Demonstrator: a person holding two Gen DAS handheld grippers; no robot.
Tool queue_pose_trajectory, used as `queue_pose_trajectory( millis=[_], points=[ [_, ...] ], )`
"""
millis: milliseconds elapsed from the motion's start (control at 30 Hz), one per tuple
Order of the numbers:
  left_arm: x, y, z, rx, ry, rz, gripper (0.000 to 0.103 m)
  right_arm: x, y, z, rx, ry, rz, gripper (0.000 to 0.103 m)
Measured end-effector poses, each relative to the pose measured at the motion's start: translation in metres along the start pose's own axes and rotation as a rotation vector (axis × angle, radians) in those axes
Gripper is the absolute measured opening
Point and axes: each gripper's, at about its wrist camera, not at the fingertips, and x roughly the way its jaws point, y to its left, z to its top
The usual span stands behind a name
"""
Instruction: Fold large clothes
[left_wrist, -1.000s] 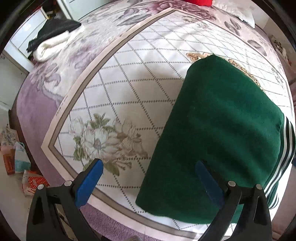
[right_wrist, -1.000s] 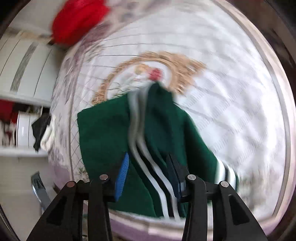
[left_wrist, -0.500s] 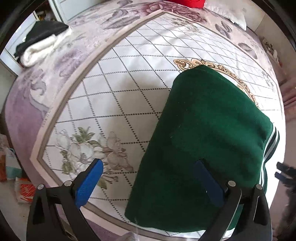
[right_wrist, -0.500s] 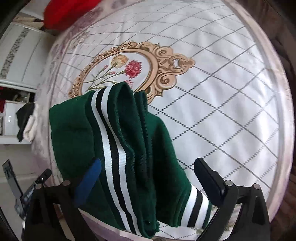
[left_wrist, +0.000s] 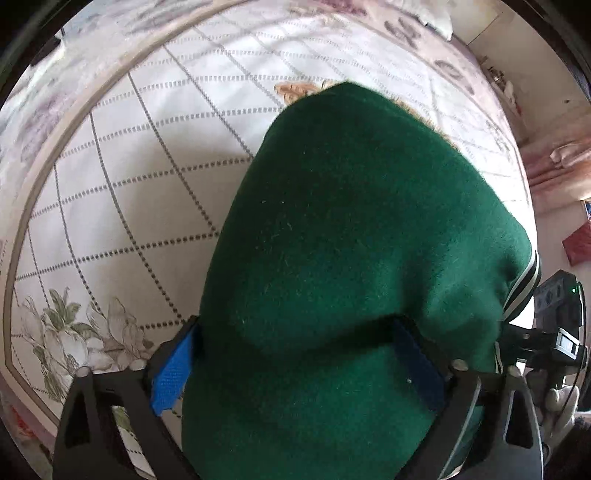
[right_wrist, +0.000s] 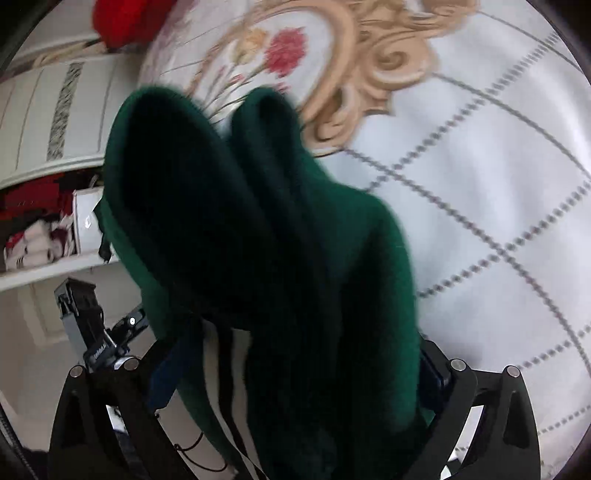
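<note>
A big bed is being covered by a white quilted bedspread (left_wrist: 140, 155) with dotted diamond lines and a gold floral medallion (right_wrist: 369, 59). The folded dark green sweater (left_wrist: 351, 240), white-striped at one edge, is being spread over its middle. The left gripper (left_wrist: 295, 365) is being pushed in around the near edge, jaws wide and just closing a bit, the fabric bunched between them, though a real pinch can't be told. Same for the right gripper (right_wrist: 295, 369), straddling the thick folds. A red bundle (right_wrist: 122, 18) is being left at the far end
</note>
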Motion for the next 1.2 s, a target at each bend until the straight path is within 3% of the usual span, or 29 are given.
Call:
queue_pose_trajectory(
  millis=[100,200,300,500,600,633,700,800,900,1000,1067,1200],
  points=[
    [-0.012,-0.003,0.002,0.016,-0.044,0.001,0.079,0.004,0.005,-0.003,0.037,-0.014,0.056,0.056],
    [-0.02,-0.001,0.011,0.0,-0.044,-0.039,0.078,-0.004,0.013,-0.011,0.069,-0.043,0.091,0.043],
    [-0.032,0.0,0.022,0.009,-0.052,-0.086,0.077,-0.01,0.016,-0.016,0.104,-0.063,0.102,0.043],
    [-0.037,-0.017,0.036,0.118,-0.031,-0.065,0.077,-0.013,0.02,-0.018,0.158,-0.1,0.11,0.041],
    [-0.034,-0.003,0.044,0.127,-0.015,-0.094,0.077,-0.016,0.029,-0.01,0.117,-0.103,0.084,0.041],
    [-0.028,0.005,0.047,0.12,0.008,-0.111,0.077,-0.016,0.026,-0.009,0.123,-0.088,0.064,0.043],
    [-0.014,0.021,0.052,0.081,0.058,-0.136,0.077,-0.015,0.018,-0.005,0.153,-0.062,0.017,0.065],
    [0.008,0.04,0.055,0.02,0.12,-0.201,0.079,-0.016,0.008,-0.004,0.175,-0.048,0.007,0.078],
    [0.019,0.045,0.055,0.025,0.136,-0.235,0.092,-0.012,0.01,-0.004,0.165,-0.048,0.001,0.085],
    [0.03,0.045,0.054,0.003,0.159,-0.339,0.092,-0.003,0.01,-0.004,0.184,-0.042,0.006,0.091],
    [0.027,0.035,0.05,0.034,0.122,-0.343,0.092,0.003,0.007,-0.005,0.213,-0.04,0.034,0.09],
    [0.001,0.012,0.05,0.135,0.056,-0.324,0.09,-0.001,0.019,-0.011,0.231,-0.091,0.059,0.057]
  ],
)
